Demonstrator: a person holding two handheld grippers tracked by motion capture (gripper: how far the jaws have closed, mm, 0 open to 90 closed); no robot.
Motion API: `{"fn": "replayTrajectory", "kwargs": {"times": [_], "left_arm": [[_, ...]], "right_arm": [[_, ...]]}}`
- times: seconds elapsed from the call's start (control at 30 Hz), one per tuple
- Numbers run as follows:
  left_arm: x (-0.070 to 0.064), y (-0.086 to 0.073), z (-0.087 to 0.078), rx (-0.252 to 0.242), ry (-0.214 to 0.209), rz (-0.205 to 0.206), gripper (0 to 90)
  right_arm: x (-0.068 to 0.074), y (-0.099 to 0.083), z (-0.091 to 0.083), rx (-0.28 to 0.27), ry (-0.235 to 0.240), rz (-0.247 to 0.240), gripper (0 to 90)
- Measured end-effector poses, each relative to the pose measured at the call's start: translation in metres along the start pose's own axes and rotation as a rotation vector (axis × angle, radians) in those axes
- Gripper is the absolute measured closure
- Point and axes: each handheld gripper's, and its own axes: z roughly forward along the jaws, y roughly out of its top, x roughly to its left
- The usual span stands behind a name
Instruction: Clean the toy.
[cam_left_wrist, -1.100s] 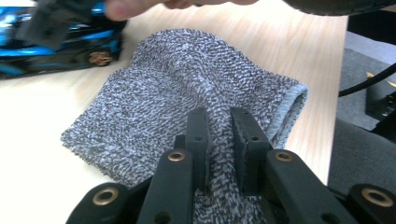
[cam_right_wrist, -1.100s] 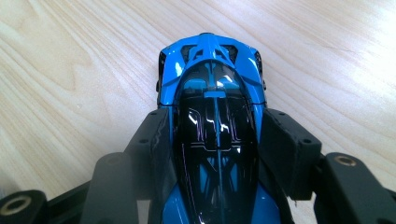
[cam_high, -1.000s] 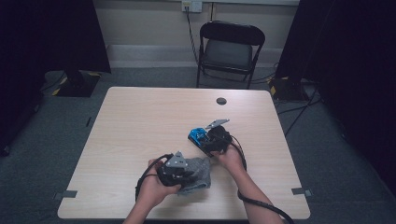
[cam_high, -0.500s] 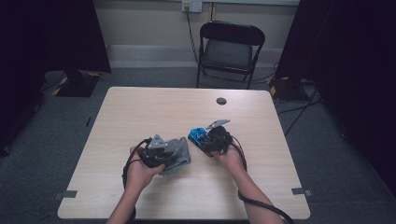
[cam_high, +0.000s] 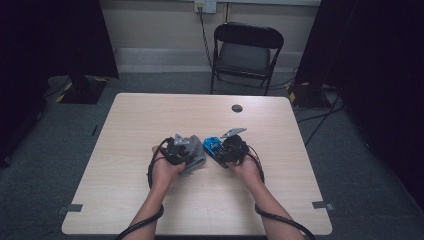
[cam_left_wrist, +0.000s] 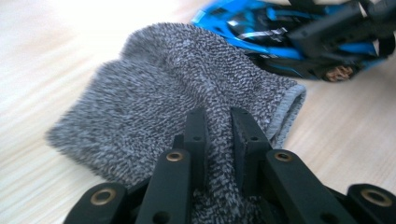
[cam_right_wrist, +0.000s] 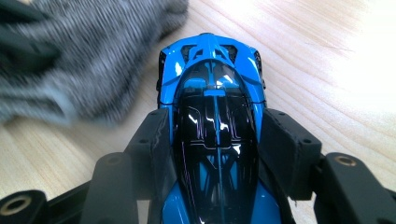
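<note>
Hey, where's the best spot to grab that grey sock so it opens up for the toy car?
Probably the ribbed cuff edge, from the open end that faces the blue toy car. The grey sock lies flat, and the left gripper pinches a fold mid-body, which likely won't spread the mouth. The right gripper clamps the car's sides.

The high view looks forward and down from above the person's side, taking in the whole counter (cam_high: 150, 120); the left gripper view sits low and very close behind its jaws, facing the grey sock (cam_left_wrist: 177, 88); the right gripper view looks along its jaws at the blue toy car (cam_right_wrist: 212, 116); both gripper views share sock and car.
</note>
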Motion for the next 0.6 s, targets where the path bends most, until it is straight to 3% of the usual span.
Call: {"fn": "replayTrajectory", "kwargs": {"times": [0.03, 0.2, 0.6], "left_arm": [[-0.002, 0.001, 0.003, 0.017, -0.007, 0.015, 77.9], [-0.014, 0.004, 0.013, 0.037, -0.075, 0.012, 77.4], [-0.038, 0.005, 0.013, 0.064, -0.148, 0.058, 78.2]], "right_arm": [[0.0, 0.0, 0.0, -0.001, 0.0, 0.0, 43.6], [0.0, -0.001, 0.0, -0.002, -0.002, 0.002, 43.6], [0.0, 0.0, 0.0, -0.002, -0.002, 0.0, 43.5]]}}
